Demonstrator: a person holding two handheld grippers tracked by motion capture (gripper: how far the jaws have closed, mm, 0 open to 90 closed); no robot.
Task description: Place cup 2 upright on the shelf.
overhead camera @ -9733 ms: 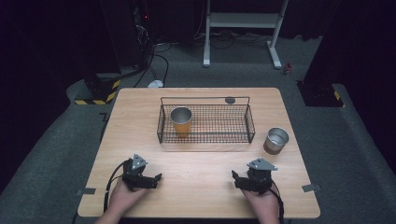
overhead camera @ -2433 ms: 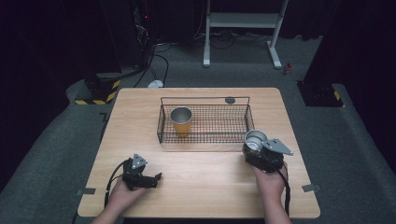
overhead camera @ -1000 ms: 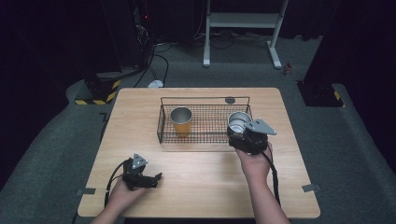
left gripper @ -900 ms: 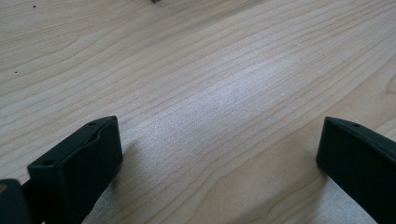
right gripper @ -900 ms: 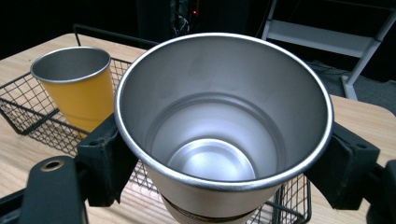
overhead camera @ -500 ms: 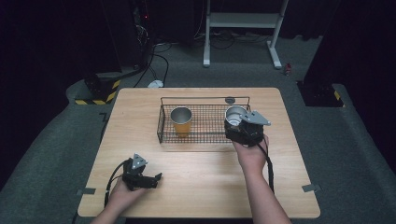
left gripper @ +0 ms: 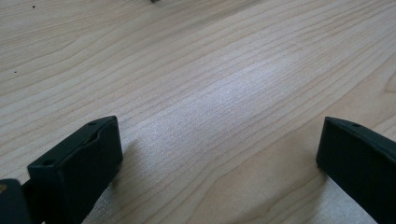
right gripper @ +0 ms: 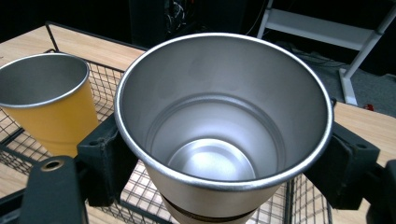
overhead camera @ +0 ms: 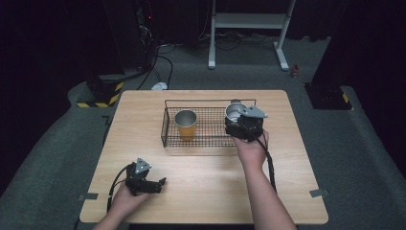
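My right gripper (overhead camera: 235, 120) is shut on a silver metal cup (overhead camera: 233, 112) and holds it upright over the right part of the black wire basket (overhead camera: 170, 104). In the right gripper view the silver cup (right gripper: 223, 126) sits between both jaws, above the basket's mesh floor (right gripper: 140, 191). A yellow cup (overhead camera: 185, 124) with a metal rim stands inside the basket at its left; the yellow cup (right gripper: 46, 105) is to the left of the held one. My left gripper (overhead camera: 160, 182) rests open on the table near the front left, its fingers (left gripper: 79, 163) wide apart over bare wood.
The wooden table (overhead camera: 201, 191) has bare room in front of the basket and along its right side. The person's right forearm (overhead camera: 265, 196) crosses the front right. Beyond the table stand a white metal frame (overhead camera: 249, 21) and dark equipment with floor cables.
The right gripper left the front right, took hold of the silver cup at the table's right side, and carried it left and back over the basket. The left gripper stayed still.
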